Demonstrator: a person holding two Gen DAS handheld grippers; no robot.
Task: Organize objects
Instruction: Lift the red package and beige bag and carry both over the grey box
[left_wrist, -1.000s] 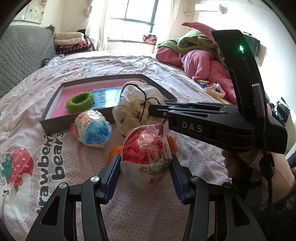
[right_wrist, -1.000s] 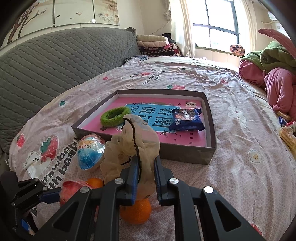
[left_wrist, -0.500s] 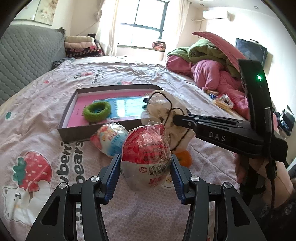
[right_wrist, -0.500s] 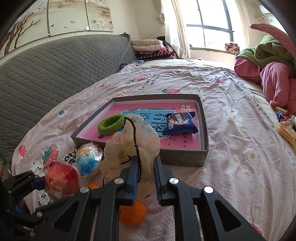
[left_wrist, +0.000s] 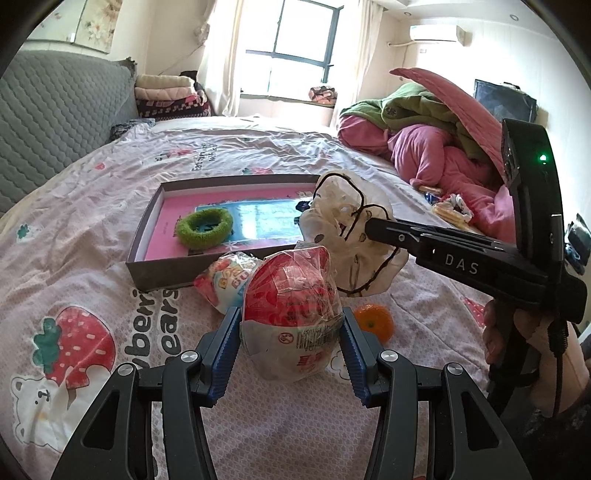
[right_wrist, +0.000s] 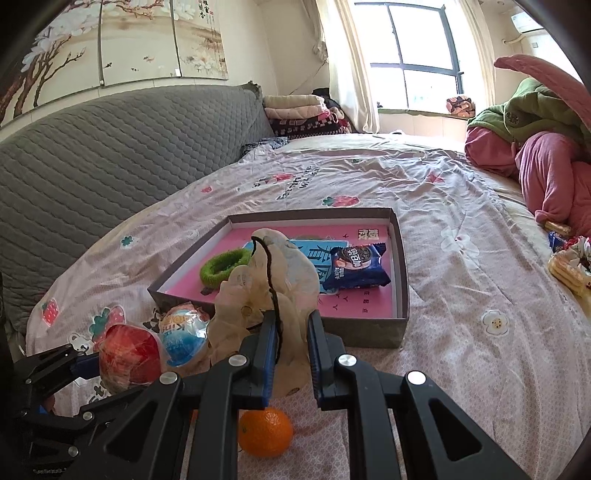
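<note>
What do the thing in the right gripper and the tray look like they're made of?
Pouch in the right gripper: thin, sheer beige fabric, likely mesh or organza; it crumples, with a dark drawstring. Tray: probably cardboard, with matte grey walls, sharp folded corners and a printed pink floor.

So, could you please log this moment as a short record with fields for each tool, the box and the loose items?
left tool: shut on red snack pack
right tool: shut on beige pouch
grey box: holds green ring and blue biscuit packet
loose on bedspread: orange, blue snack pack
</note>
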